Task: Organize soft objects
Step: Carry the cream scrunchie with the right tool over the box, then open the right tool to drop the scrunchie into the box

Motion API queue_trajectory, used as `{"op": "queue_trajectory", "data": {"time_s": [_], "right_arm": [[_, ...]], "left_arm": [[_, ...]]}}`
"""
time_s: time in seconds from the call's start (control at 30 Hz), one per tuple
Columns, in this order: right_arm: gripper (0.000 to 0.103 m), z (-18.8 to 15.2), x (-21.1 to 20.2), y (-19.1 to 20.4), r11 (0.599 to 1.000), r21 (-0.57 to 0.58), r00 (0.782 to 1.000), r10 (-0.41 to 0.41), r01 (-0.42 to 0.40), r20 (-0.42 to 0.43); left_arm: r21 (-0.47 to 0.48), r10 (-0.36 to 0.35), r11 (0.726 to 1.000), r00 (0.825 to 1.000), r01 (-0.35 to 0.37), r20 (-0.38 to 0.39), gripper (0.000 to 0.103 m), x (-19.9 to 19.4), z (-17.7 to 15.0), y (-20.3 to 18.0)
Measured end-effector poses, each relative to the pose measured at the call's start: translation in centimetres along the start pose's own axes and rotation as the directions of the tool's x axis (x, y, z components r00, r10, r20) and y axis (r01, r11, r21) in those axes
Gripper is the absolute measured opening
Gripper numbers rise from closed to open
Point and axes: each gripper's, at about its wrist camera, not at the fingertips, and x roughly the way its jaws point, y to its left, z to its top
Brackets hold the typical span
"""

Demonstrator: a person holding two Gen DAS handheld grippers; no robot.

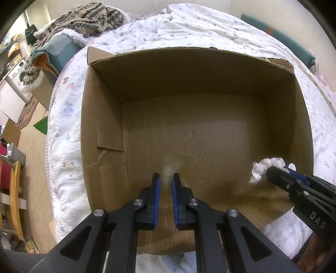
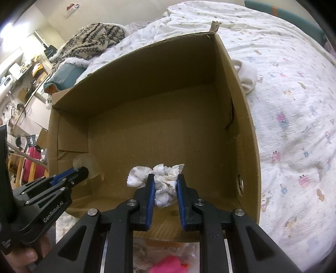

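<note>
An open cardboard box (image 1: 100,117) (image 2: 245,130) sits on a bed, its floor bare. My left gripper (image 1: 166,178) is shut on a clear, see-through soft item (image 1: 169,170), held just inside the box's near side; it also shows in the right wrist view (image 2: 80,162). My right gripper (image 2: 164,178) is shut on a white ruffled fabric piece (image 2: 163,176), held inside the box near its front; the piece shows in the left wrist view (image 1: 264,168) at the right gripper's tip (image 1: 271,173).
A white printed quilt (image 2: 294,105) covers the bed around the box. A white sock-like cloth (image 2: 247,77) lies right of the box. A patterned knit blanket (image 1: 88,19) is piled at the far left. A pink item (image 2: 166,264) lies below the box's near edge.
</note>
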Motion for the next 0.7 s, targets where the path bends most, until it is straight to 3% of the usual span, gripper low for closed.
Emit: {"op": "queue_trajectory", "data": {"time_s": [0.27, 0.47, 0.5, 0.53, 0.57, 0.6, 0.7], "right_arm": [[0.021, -0.2, -0.4, -0.4, 1.0, 0.004, 1.0, 0.005, -0.005, 0.019], [0.028, -0.1, -0.9, -0.2, 1.0, -0.007, 0.999, 0.005, -0.004, 0.045], [0.033, -0.1, -1.1, -0.2, 1.0, -0.009, 0.999, 0.005, -0.004, 0.051], [0.044, 0.0, -1.2, -0.1, 1.0, -0.009, 0.998, 0.007, -0.007, 0.057], [0.055, 0.1, -1.4, -0.1, 1.0, -0.008, 0.998, 0.008, -0.007, 0.064], [0.073, 0.1, -1.7, -0.2, 1.0, -0.005, 0.997, 0.006, -0.006, 0.08], [0.077, 0.3, -2.4, -0.1, 1.0, -0.013, 0.994, -0.004, 0.006, 0.11]], "left_arm": [[-0.008, 0.003, 1.0, 1.0, -0.003, -0.005, 0.019, -0.2, 0.1, 0.0], [-0.005, 0.007, 1.0, 1.0, -0.007, -0.003, 0.029, -0.6, 0.3, 0.3], [-0.007, 0.008, 1.0, 1.0, -0.008, -0.004, 0.038, -0.6, 0.3, 0.4], [-0.012, 0.004, 1.0, 1.0, -0.004, -0.003, 0.045, -0.8, 0.4, 0.5], [-0.021, 0.002, 1.0, 1.0, -0.002, 0.003, 0.06, -0.9, 0.4, 0.6], [-0.034, 0.005, 0.999, 1.0, -0.005, 0.014, 0.069, -1.2, 0.4, 0.8], [-0.045, 0.008, 0.999, 1.0, -0.007, 0.022, 0.071, -1.5, 0.5, 1.0]]}}
